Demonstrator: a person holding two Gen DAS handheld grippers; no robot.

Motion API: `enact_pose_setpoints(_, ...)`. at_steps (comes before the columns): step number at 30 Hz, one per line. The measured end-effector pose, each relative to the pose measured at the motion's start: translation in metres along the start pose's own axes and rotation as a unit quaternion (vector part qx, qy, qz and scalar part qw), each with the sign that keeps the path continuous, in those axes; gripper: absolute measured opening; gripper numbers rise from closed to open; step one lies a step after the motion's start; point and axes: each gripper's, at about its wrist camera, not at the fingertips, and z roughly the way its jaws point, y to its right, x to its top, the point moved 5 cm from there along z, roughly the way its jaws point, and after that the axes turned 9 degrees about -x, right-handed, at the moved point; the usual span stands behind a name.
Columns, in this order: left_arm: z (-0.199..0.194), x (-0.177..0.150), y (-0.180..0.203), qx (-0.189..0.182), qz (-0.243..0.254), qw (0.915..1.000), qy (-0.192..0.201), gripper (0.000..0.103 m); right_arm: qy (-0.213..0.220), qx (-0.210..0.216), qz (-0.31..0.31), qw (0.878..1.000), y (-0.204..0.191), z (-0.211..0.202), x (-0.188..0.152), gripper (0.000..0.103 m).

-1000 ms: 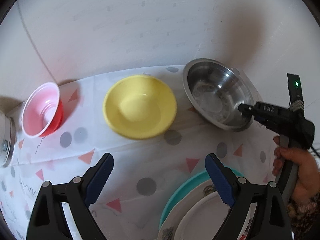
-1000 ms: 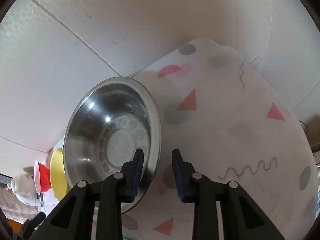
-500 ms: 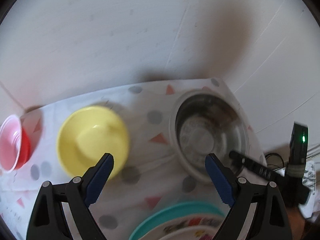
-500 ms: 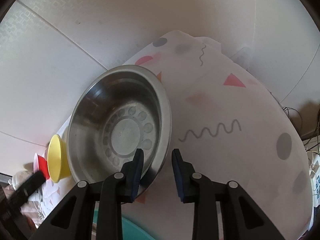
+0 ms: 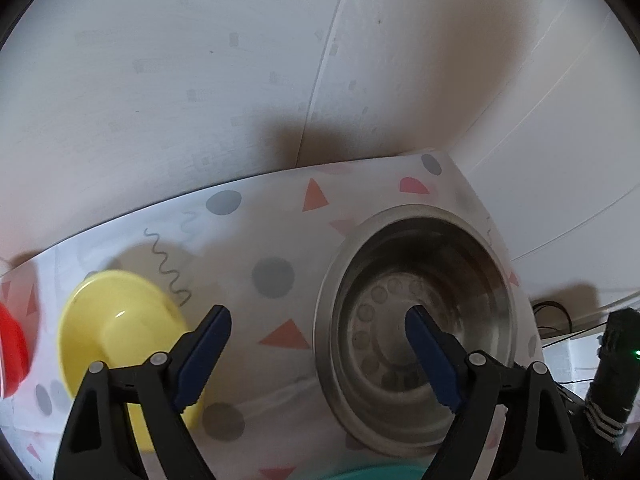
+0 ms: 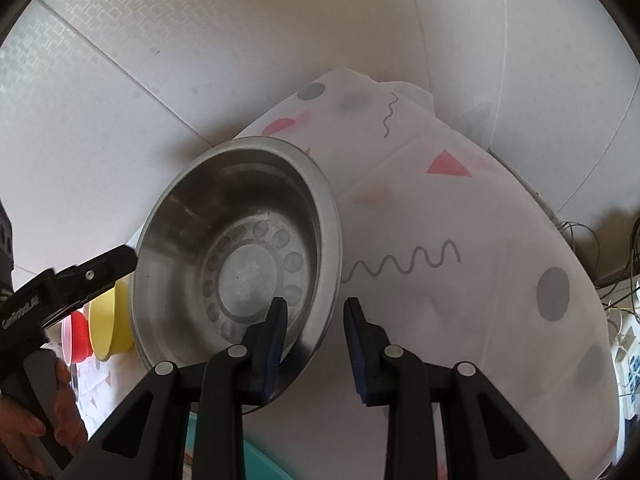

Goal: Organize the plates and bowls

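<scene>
Left wrist: closing left hand-held gripper [image 5: 318, 330] straddles steel bowl [image 5: 424, 320] rim.

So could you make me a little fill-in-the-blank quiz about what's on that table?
1. The steel bowl is made of ____.
2. The bowl between the steel bowl and the red cup is coloured ____.
3. The tablecloth is printed with dots, squiggles and ____.
4. The right hand-held gripper straddles the steel bowl's ____.

Missing words: metal; yellow; triangles; rim
</scene>
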Motion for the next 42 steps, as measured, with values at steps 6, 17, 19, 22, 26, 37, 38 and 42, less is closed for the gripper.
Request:
enact_pose_setpoints(6,0.012,0.003,0.006,-0.001,0.022,0.9997,-0.006,0.08,-0.002,-0.001,0.003,1.0,0.0,0.008,0.002,0.03)
enact_pose_setpoints(17,0.025,-0.001,0.007,-0.002,0.052,0.9985,-0.02,0.052,-0.004,-0.002,0.007,1.0,-0.002,0.016,0.004,0.03)
enact_pose_setpoints(19,0.029,-0.003,0.01,-0.002,0.058,0.998,-0.025,0.048,-0.004,0.001,0.009,1.0,-0.001,0.016,0.004,0.029)
enact_pose_setpoints(22,0.035,-0.006,0.013,-0.002,0.065,0.9974,-0.03,0.047,-0.004,0.004,0.011,1.0,0.0,0.016,0.004,0.029)
enact_pose_setpoints(26,0.043,-0.01,0.016,0.0,0.07,0.9968,-0.039,0.035,0.0,0.005,0.007,1.0,0.0,0.016,0.004,0.028)
enact_pose_setpoints(37,0.037,-0.024,0.019,0.016,0.105,0.9938,-0.031,0.022,0.025,-0.002,-0.016,1.0,-0.012,0.009,0.001,0.017)
enact_pose_setpoints(38,0.035,-0.025,0.019,0.016,0.107,0.9937,-0.03,0.022,0.026,-0.005,-0.017,0.999,-0.012,0.009,0.002,0.017)
enact_pose_setpoints(42,0.026,-0.032,0.023,0.01,0.109,0.9938,-0.023,0.022,0.031,-0.008,-0.02,0.999,-0.014,0.004,0.003,0.016)
